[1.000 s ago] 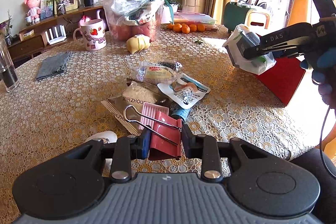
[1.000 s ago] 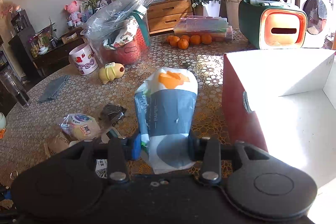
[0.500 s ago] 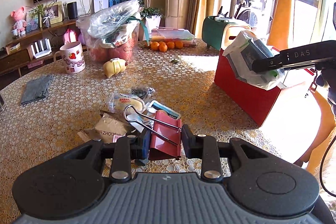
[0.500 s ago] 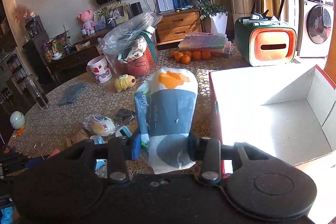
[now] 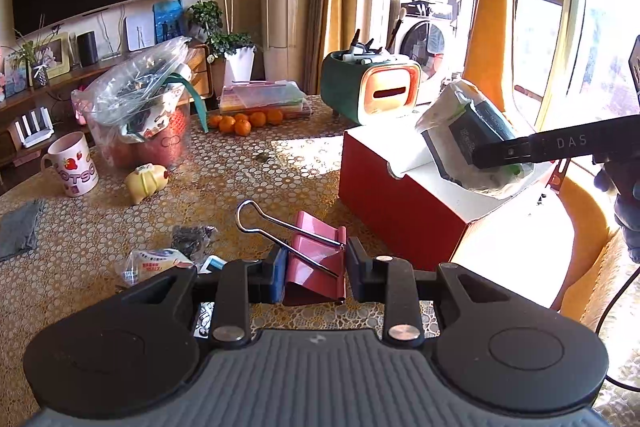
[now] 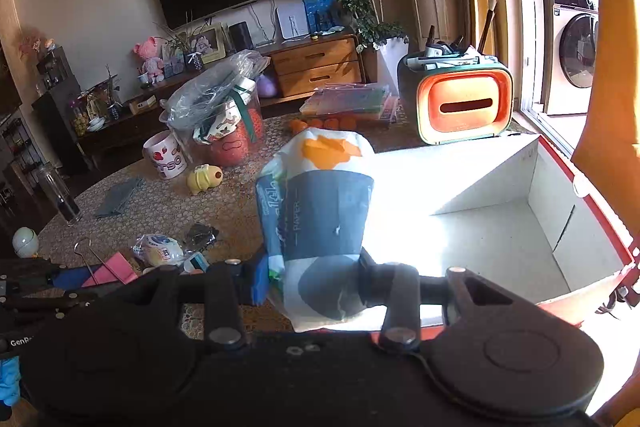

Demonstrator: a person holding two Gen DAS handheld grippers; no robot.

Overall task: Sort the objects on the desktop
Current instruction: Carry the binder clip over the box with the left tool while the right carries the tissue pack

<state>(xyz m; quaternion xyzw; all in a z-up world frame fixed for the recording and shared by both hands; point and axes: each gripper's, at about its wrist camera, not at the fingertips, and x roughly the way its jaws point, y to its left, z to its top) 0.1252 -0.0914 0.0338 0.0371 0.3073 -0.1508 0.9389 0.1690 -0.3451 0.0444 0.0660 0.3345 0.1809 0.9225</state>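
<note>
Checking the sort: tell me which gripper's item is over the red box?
The right gripper's tissue pack; the left gripper's pink binder clip is short of it.

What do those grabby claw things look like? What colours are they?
The left gripper is black, with two round discs, silver bolts, a ribbed grey middle and blue pads inside its fingers. The right gripper is black too, with one blue pad showing; seen from the side it reads "DAS" in pale letters. A black cable hangs below it, near a hand in a dark blue glove.
</note>
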